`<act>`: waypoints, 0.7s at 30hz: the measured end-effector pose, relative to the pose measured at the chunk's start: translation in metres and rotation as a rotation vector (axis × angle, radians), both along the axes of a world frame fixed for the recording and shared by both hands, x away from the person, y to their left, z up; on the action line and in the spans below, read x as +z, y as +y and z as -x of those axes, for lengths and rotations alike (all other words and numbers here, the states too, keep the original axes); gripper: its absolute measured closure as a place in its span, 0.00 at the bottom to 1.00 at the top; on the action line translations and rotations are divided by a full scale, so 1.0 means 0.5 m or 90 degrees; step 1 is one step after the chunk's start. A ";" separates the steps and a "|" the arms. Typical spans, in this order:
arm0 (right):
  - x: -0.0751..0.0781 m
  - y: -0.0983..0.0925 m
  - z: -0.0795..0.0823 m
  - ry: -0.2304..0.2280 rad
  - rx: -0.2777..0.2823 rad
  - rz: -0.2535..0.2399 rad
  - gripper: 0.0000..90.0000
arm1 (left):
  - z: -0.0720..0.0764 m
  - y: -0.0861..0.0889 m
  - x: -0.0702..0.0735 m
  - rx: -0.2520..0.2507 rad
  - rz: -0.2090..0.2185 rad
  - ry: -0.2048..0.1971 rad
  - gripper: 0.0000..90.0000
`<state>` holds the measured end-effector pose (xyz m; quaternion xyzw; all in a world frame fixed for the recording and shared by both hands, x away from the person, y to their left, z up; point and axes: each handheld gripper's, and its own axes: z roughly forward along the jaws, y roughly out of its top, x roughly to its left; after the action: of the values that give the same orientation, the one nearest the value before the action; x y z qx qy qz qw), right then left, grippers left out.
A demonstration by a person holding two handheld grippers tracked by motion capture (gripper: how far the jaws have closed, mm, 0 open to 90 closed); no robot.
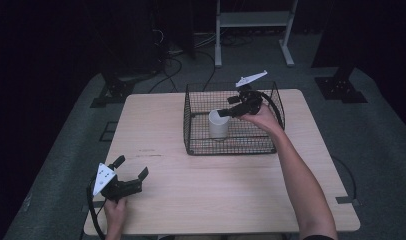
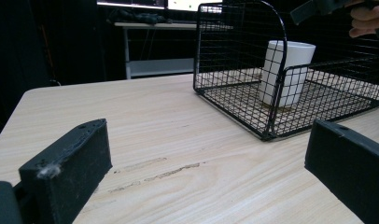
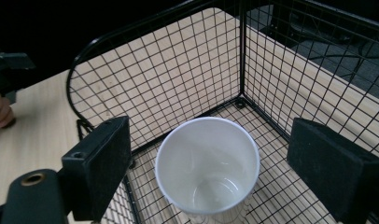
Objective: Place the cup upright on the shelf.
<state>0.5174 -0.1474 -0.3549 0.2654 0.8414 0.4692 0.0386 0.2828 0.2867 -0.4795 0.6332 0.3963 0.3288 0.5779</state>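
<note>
Cup (image 1: 218,124) upright, empty, in wire basket (image 1: 201,145); right claw (image 1: 225,113) released above; left claw (image 1: 131,167) released.

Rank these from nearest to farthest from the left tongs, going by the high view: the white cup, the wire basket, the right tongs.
1. Wire basket: its front left corner lies closest to the left tongs, up and to the right across the table.
2. White cup: standing upright inside the basket, toward its left side.
3. Right tongs: open above the cup's rim; too close to the cup to rank firmly.
</note>
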 end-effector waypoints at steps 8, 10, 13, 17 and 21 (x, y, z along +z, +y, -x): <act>0.019 -0.017 0.032 -0.013 0.002 -0.005 0.14 | 0.002 0.001 0.001 -0.003 0.006 -0.003 0.00; 0.024 -0.024 0.043 -0.015 0.007 -0.008 0.15 | 0.002 0.001 0.001 -0.004 0.006 -0.005 0.00; 0.027 -0.027 0.049 -0.016 0.014 -0.004 0.15 | 0.001 -0.001 0.001 -0.001 0.005 -0.004 0.00; 0.033 -0.038 0.060 -0.020 0.023 -0.012 0.15 | 0.001 0.000 0.001 0.001 0.003 -0.004 0.00; 0.034 -0.050 0.073 -0.022 0.024 -0.017 0.15 | 0.001 0.000 0.001 0.000 0.002 -0.004 0.00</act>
<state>0.4810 -0.1725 -0.3377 0.2418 0.8393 0.4852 0.0406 0.2822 0.2865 -0.4792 0.6313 0.3950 0.3302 0.5800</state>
